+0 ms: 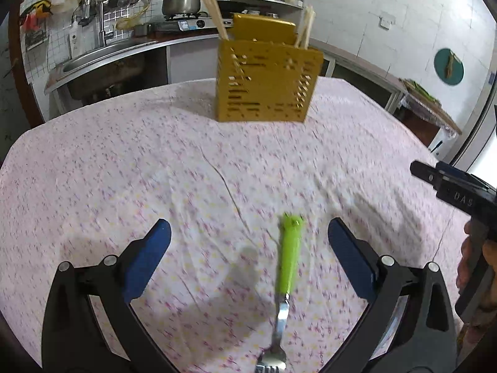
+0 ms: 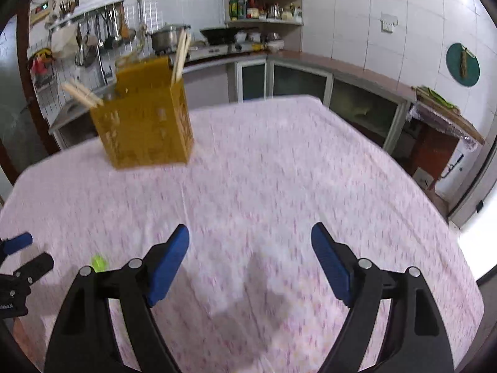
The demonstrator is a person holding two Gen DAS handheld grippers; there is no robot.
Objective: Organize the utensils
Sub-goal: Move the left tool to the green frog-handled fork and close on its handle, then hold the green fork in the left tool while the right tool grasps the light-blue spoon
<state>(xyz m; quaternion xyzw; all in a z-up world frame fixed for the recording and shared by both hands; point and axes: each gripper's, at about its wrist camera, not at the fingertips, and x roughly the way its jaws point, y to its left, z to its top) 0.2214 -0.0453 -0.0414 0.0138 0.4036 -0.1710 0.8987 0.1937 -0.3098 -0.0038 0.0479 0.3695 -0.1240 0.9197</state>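
Pink floral cloth covers the tabletop (image 1: 124,161), where a green-handled steel fork (image 1: 287,279) lies between the spread jaws of the left hand-held gripper (image 1: 248,258), tines nearest the camera. Empty and released, the right hand-held gripper (image 2: 250,261) hovers alongside, well short of the perforated mustard-yellow utensil holder (image 1: 264,84) with wooden chopsticks (image 1: 216,17).

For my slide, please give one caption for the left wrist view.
Open left tongs above a green-handled metal fork, before a yellow perforated utensil holder.

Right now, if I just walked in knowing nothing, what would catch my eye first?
Probably the yellow perforated utensil holder, standing upright at the far side of the pink floral tablecloth with wooden chopsticks poking out. Next, the fork with a bright green handle, lying on the cloth between the open blue fingers of the left gripper. The right gripper is open over bare cloth.
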